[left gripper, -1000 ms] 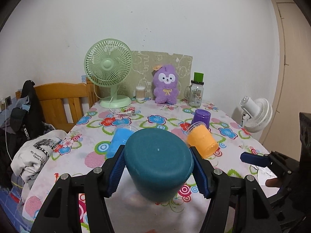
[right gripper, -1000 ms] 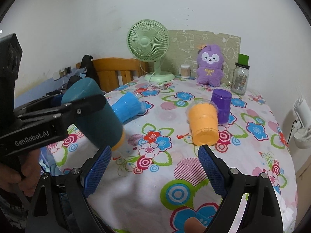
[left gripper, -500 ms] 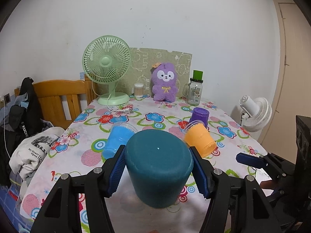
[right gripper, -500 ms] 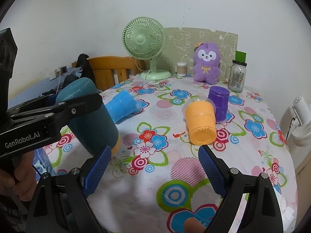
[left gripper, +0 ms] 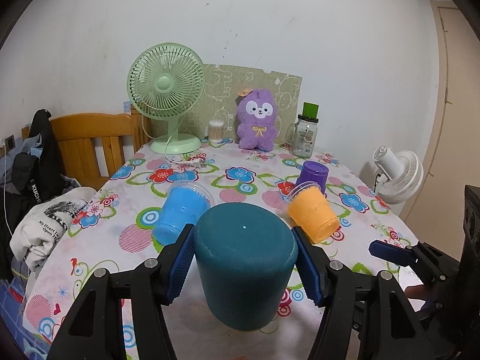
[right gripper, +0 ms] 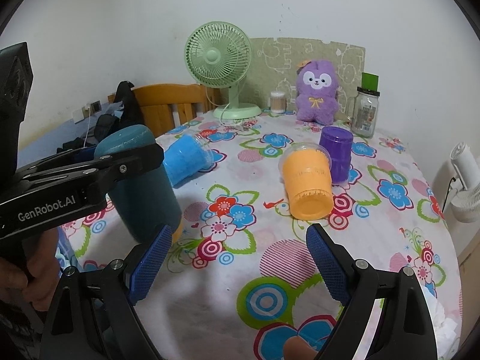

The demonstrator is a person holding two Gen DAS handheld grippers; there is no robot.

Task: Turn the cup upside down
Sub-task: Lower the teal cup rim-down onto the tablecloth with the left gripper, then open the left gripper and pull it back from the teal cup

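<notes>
The left gripper (left gripper: 244, 265) is clamping one teal cup (left gripper: 244, 258) base-up between its jaws. Beyond them, one blue cup (left gripper: 183, 213) and one orange cup (left gripper: 312, 213) are lying sideways; one purple cup (left gripper: 313, 174) is sitting inverted. The right gripper (right gripper: 238, 268) is gaping, holding nothing.

On my feeds: teal cup (left gripper: 244, 265), base uppermost; blue-padded jaws on black frames; surface (right gripper: 270, 270) in white cloth with multicoloured flowers, rings and striped pink discs; blue cup (right gripper: 187, 159); orange cup (right gripper: 307, 186); purple cup (right gripper: 336, 153); mint-green fan (left gripper: 166, 96); purple plush (left gripper: 258, 123).
</notes>
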